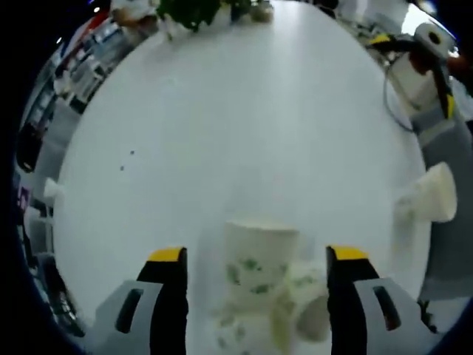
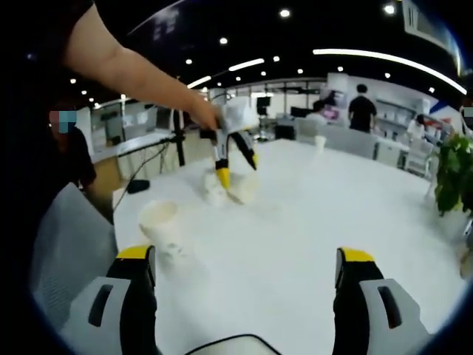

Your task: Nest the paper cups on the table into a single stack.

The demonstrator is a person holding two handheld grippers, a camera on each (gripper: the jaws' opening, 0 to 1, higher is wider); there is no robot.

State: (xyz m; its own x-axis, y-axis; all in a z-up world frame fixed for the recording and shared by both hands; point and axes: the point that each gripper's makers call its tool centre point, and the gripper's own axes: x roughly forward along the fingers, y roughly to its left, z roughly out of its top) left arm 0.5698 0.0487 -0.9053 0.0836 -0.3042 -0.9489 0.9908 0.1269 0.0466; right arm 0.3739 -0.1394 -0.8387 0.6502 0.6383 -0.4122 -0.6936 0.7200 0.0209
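Because the white desk [image 1: 244,126] is wide and mostly bare, room for moving is ample across its middle; the constraint lies at its rims. In the left gripper view, one paper cup [image 1: 432,194] lies on its side close to the desk's right edge, with a chair just beyond. A sideways push there could roll it off the desk. In the right gripper view, an upright cup [image 2: 161,222] stands near the desk's near-left edge, well apart from the others.

The left hand-held gripper [image 1: 257,296] has its jaws spread wide and holds nothing. Between the jaws stands an upright printed cup [image 1: 255,270], with a tipped cup [image 1: 307,307] touching or just beside it. Judged risk: closing here may catch both cups, crush a thin wall, or knock the upright cup over, since paper cups are light and deform easily. Centre the jaws on one cup before closing.

The right hand-held gripper [image 2: 244,296] is also wide open and empty, with bare desk ahead of it. A potted plant [image 2: 452,174] stands at the far side, clear of the cups.
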